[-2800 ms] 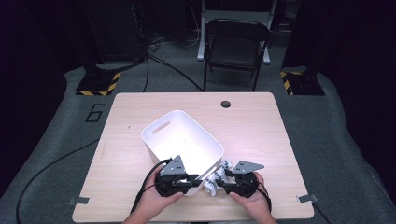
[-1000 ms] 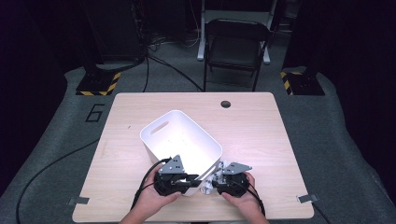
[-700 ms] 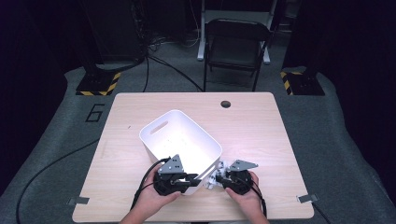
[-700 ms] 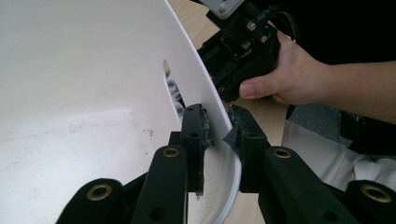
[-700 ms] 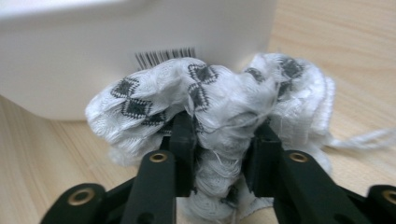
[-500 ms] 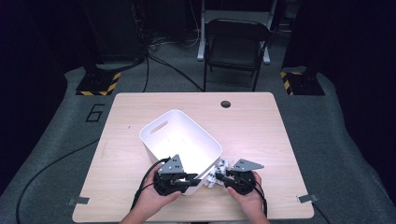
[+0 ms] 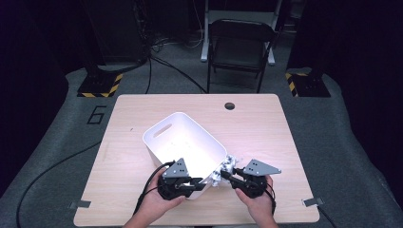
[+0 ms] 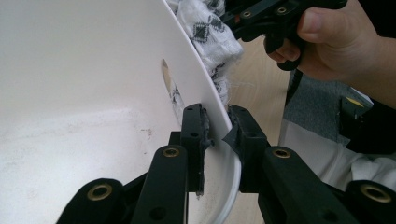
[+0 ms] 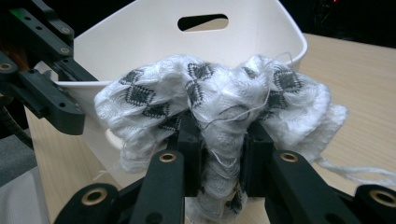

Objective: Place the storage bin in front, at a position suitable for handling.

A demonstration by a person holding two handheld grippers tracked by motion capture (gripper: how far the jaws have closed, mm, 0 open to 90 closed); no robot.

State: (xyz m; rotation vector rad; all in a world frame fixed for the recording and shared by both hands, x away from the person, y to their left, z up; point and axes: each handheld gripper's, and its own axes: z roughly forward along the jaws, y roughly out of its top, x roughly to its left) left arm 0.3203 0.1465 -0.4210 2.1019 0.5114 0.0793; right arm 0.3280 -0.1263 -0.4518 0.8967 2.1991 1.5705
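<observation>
At the near edge of the surface [image 7: 266, 123] we had our left gripper [image 7: 183, 183] clamped on the near rim of the white bin [image 7: 183, 137], one finger inside the wall and one outside, as the left gripper view showed. Our right gripper [image 7: 228, 175] had just been closing: a second earlier its fingers stood apart beside the bin, and now they were shut on the bunched white cloth [image 9: 215, 107] with its dark diamond pattern. Compared with that earlier picture, the cloth had come up off the surface and hung just beside the bin's near right corner, close to the rim. We judged that the pick was made, and that what remained was to carry the cloth over the rim and let it go inside. We could read no brand or label on bin or cloth; on the floor, far left of the surface, a "6" [image 7: 97, 115] was marked.
</observation>
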